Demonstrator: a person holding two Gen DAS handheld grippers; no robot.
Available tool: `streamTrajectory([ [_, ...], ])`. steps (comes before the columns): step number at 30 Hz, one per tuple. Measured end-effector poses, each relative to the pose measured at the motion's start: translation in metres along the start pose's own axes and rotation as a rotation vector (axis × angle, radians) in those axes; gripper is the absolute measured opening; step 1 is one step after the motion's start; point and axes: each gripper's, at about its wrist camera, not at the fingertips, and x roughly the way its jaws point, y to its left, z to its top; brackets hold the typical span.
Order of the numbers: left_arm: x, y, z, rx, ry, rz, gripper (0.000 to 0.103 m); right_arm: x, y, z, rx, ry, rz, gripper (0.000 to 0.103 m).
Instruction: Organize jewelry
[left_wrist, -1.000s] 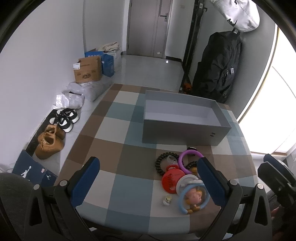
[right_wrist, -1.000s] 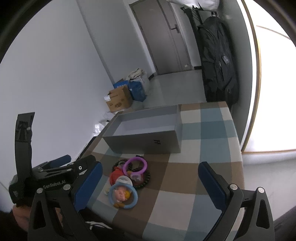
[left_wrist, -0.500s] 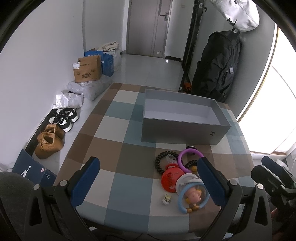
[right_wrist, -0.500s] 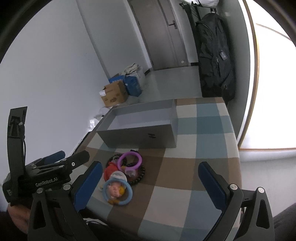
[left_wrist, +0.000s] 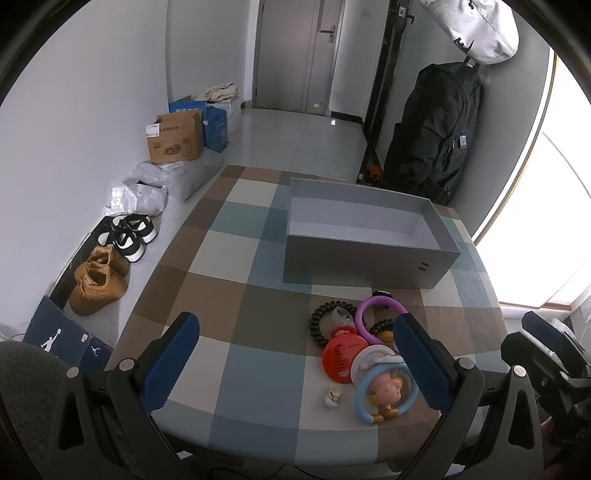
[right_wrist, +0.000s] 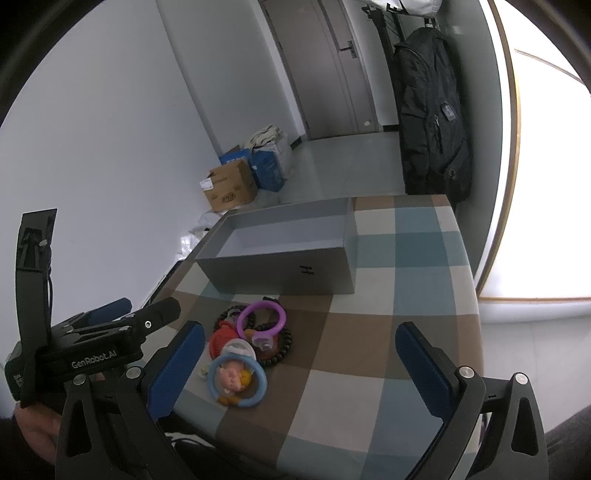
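Both the left gripper (left_wrist: 295, 362) and right gripper (right_wrist: 299, 362) hover spread wide, empty; the bracelets (left_wrist: 365, 347) lie heaped on the checked surface (left_wrist: 236, 295) before the grey box (left_wrist: 369, 258) (empty inside), so take one ring by its rim

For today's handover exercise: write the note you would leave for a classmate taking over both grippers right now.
Left gripper: open, empty, held above the table's near edge.
Right gripper: open, empty, also hovering.
Jewelry pile: purple ring, black beaded bracelet, red disc, blue ring with pink figure and a small charm, clustered on the checked tablecloth in front of the grey box.
Done: nothing; what shows of the box's inside is empty.
Left: move every piece into the box.
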Motion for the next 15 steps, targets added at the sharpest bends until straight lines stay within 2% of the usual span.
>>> streamTrajectory([
  [15, 0.0012, 0.0010, 0.0000, -0.013, -0.003, 0.011, 0.102, 0.0006, -0.0009, 0.0013, 0.005, 0.006, -0.014, 0.103],
])
